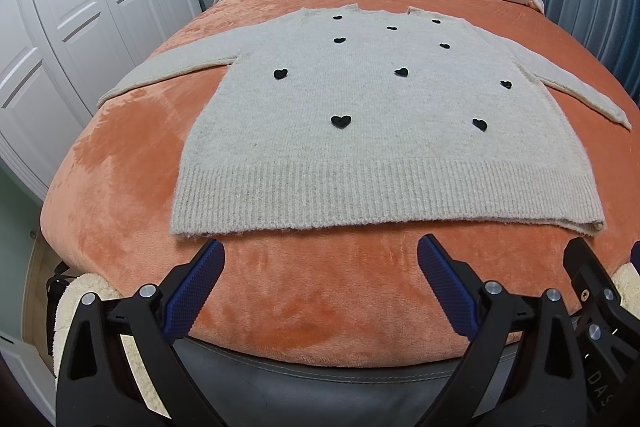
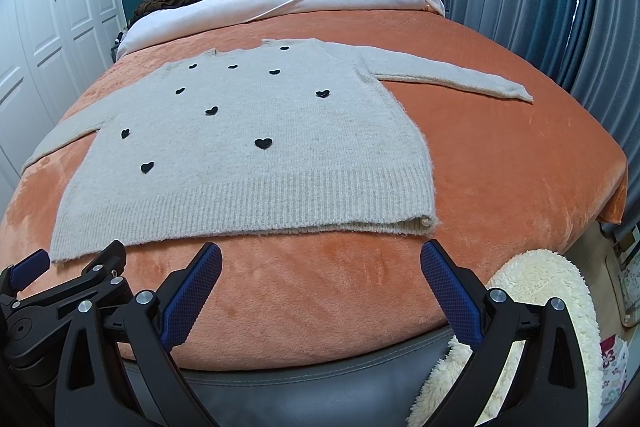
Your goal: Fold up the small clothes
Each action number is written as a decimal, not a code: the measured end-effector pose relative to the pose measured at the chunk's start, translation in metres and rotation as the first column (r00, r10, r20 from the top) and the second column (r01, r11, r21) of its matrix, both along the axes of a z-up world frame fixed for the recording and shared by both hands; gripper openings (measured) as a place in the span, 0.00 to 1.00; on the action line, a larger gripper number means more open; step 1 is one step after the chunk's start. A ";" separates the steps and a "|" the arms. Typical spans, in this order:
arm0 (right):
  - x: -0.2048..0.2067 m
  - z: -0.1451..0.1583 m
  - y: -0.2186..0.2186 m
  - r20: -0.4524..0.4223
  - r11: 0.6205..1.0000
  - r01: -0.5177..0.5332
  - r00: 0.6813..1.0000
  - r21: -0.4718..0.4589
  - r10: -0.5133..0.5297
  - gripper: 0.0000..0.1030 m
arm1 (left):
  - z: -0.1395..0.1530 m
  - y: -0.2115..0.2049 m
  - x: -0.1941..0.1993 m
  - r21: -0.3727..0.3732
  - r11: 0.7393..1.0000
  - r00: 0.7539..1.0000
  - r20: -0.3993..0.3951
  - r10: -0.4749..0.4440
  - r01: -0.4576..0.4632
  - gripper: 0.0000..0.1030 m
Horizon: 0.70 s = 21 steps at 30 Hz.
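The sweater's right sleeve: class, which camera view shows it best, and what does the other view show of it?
The right wrist view. There the right sleeve lies full length, from shoulder to cuff, across the orange blanket. In the left wrist view the same sleeve is squeezed against the frame's distorted right edge, foreshortened but visible to its cuff.

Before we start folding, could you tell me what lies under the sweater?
The sweater lies flat on the orange blanket, which shows all around it. Whatever lies beneath its body is covered.
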State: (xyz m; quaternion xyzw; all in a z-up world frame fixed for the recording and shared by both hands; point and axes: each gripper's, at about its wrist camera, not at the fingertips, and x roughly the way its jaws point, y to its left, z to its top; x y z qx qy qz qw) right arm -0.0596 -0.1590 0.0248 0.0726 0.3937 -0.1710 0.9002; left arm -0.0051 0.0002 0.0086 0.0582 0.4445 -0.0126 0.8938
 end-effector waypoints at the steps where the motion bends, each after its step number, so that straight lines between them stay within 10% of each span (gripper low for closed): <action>1: 0.000 0.000 0.000 0.000 1.000 0.000 1.000 0.001 0.000 0.95 | 0.001 0.001 0.000 0.001 1.000 1.000 -0.001 0.000 0.000 0.92; 21: 0.050 -0.011 -0.048 -0.022 0.992 -0.065 0.997 0.110 0.068 0.95 | -0.006 -0.010 0.044 -0.042 0.999 0.999 -0.051 0.008 -0.010 0.94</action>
